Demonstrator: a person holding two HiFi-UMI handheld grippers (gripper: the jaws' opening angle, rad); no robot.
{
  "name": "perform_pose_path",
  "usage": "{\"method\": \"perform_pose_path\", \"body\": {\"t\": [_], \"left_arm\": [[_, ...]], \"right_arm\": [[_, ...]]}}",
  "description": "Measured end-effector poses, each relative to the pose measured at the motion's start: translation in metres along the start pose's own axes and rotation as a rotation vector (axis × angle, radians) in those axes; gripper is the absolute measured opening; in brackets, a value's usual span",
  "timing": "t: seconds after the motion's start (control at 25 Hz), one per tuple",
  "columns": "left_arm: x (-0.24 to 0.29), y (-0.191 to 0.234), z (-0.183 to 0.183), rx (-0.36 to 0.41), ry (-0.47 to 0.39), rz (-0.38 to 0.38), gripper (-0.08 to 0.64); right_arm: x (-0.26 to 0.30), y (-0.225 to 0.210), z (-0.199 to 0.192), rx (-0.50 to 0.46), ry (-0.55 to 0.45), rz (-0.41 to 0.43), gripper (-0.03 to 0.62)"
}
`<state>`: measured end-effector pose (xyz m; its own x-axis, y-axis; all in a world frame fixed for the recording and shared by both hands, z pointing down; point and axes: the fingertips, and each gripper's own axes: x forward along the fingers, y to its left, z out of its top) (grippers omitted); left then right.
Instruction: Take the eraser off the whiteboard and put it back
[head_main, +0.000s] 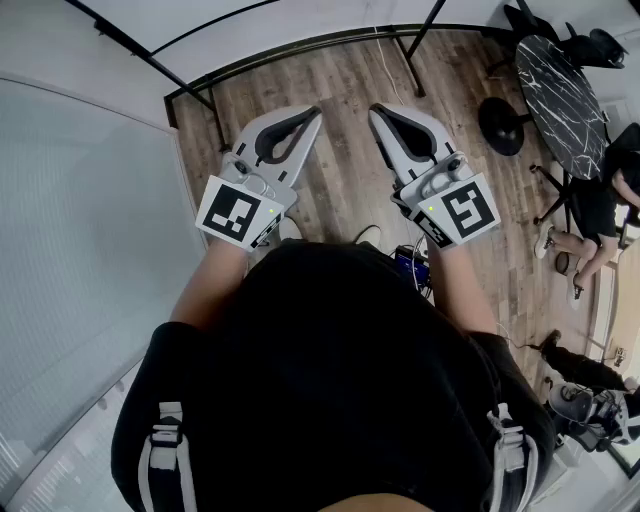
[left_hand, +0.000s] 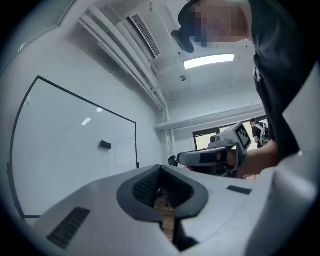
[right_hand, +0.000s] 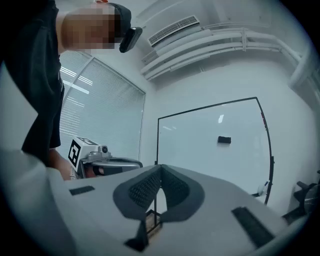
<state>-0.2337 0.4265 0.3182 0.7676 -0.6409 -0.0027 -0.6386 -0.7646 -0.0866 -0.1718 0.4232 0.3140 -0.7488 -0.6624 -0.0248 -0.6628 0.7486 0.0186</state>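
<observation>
A small black eraser (left_hand: 105, 145) sticks to the whiteboard (left_hand: 60, 160) well ahead of me; in the right gripper view the eraser (right_hand: 224, 139) sits in the upper right of the board (right_hand: 195, 145). My left gripper (head_main: 312, 112) and right gripper (head_main: 376, 110) are held side by side at chest height over the wooden floor, both far from the board. Each has its jaws shut with nothing between them. From the left gripper (left_hand: 160, 169) the right gripper (left_hand: 205, 157) shows beside it, and from the right gripper (right_hand: 161, 168) the left gripper (right_hand: 107, 163) shows likewise.
The board's black stand (head_main: 300, 45) runs across the floor in front. A round black marble table (head_main: 560, 95) and a black chair base (head_main: 500, 125) stand at the right, with a seated person (head_main: 600, 200) beyond. A window with blinds (right_hand: 100, 120) adjoins the board.
</observation>
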Motion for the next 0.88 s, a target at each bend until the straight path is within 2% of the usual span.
{"method": "perform_pose_path", "body": {"t": [0.16,0.48,0.64,0.88], "left_arm": [[0.003,-0.007,-0.003,-0.001,-0.002,0.013,0.003],[0.020,-0.023,-0.016,-0.047,0.022,0.014,0.003],[0.029,-0.038,-0.017,-0.046,0.036,0.016,0.003],[0.056,-0.060,-0.026,-0.053,0.052,0.047,0.003]], "right_arm": [[-0.009,0.001,-0.007,-0.007,0.014,0.006,0.002],[-0.036,-0.013,-0.021,0.022,0.027,-0.003,0.003],[-0.052,-0.024,-0.026,0.050,0.028,-0.003,0.003],[-0.076,-0.044,-0.038,0.054,0.034,0.041,0.003]]}}
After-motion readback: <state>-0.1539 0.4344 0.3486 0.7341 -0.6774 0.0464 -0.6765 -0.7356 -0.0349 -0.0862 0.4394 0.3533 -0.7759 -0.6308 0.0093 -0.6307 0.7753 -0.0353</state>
